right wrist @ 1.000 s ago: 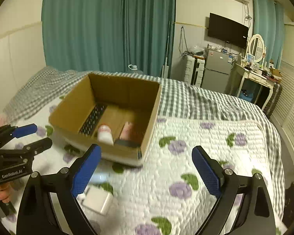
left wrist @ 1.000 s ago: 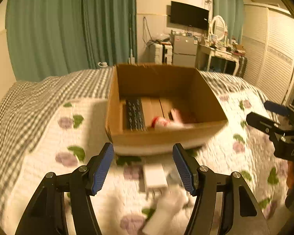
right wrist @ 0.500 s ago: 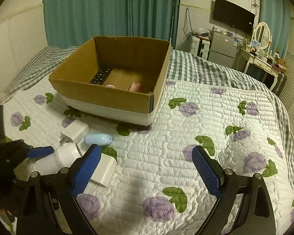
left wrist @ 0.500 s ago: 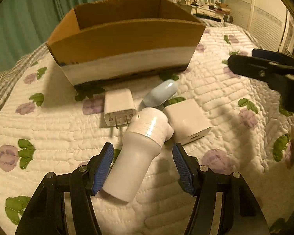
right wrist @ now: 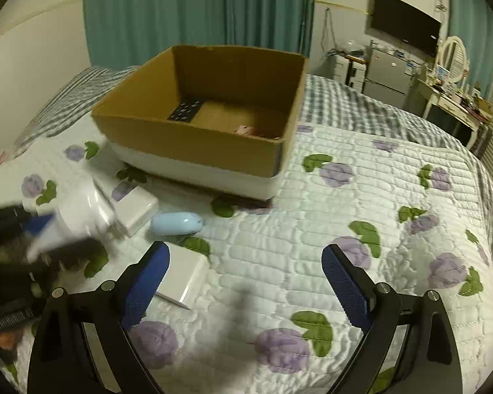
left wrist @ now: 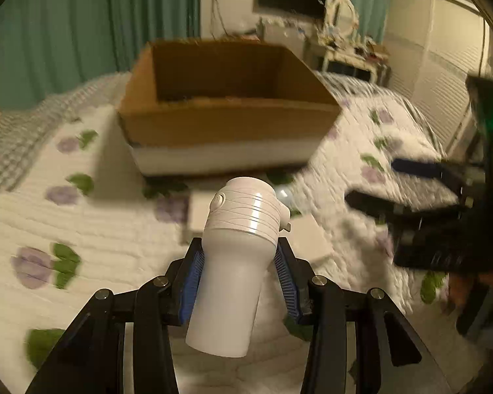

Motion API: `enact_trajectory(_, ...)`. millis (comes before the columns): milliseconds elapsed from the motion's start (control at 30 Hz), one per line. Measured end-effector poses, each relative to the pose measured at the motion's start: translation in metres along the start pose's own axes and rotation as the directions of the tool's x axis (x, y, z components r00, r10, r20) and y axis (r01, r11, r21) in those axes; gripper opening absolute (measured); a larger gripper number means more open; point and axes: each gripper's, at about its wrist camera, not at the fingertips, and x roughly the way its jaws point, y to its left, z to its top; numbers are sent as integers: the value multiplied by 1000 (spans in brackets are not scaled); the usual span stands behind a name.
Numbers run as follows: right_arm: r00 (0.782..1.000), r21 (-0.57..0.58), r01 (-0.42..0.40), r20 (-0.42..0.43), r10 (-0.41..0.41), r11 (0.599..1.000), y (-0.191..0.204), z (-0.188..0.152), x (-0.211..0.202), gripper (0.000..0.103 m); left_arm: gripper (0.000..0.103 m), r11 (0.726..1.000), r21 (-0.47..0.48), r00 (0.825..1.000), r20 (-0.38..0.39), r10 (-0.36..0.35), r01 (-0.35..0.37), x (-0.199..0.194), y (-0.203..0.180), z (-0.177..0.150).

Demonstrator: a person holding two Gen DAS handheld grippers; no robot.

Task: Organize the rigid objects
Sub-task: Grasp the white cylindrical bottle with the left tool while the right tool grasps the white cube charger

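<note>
My left gripper pinches the white bottle, long axis pointing at the cardboard box straight ahead; my right gripper hangs spread, empty.

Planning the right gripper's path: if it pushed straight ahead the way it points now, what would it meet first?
Probably the quilt: nothing lies between the open right gripper fingers. The cardboard box sits farther ahead and left, though depth is uncertain.
</note>
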Motion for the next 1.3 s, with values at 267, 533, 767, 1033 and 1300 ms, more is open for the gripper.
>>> enact_trajectory(267,996,-78,-22,-88,15,997,35,-11,30,94,44,994,-38,994,18,105,-104,6,26,10)
enact_trajectory(533,988,-64,-38,-155,28,997,54,-19,56,94,44,985,-115,992,-15,125,-125,14,48,7)
enact_trajectory(767,984,-37,-27,-176,20,999,59,-21,71,63,44,984,-117,991,-36,132,-135,21,50,5)
enact_trajectory(1033,992,-48,-23,-124,16,999,58,-24,48,54,44,980,-161,993,-35,111,-115,19,55,3)
enact_trajectory(1300,998,-20,-16,-60,15,1000,49,-22,12,51,44,979,-170,993,-2,117,-115,2,51,3)
